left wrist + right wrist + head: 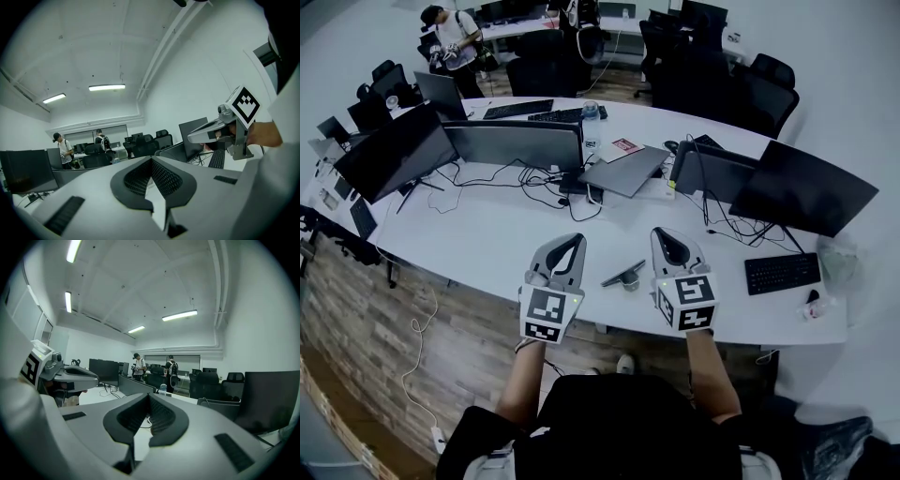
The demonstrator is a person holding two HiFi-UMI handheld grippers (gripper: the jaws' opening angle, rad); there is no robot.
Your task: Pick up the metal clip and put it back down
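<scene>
The metal clip (pixel 623 276) lies on the white table (pixel 497 246) near its front edge, between my two grippers and apart from both. My left gripper (pixel 573 242) hangs to the clip's left, shut, nothing in its jaws. My right gripper (pixel 667 235) hangs to the clip's right, also shut and empty. Both point level across the room, so the clip is hidden in both gripper views. In the left gripper view the jaws (pixel 151 160) meet, and the right gripper (pixel 220 131) shows at the right. In the right gripper view the jaws (pixel 149 397) meet too.
Several monitors (pixel 514 142) stand along the table with cables (pixel 539 192) in front of them, a closed laptop (pixel 623 172) and a black keyboard (pixel 782 272) at the right. Office chairs (pixel 750 94) stand behind. A person (pixel 450 42) stands far back left.
</scene>
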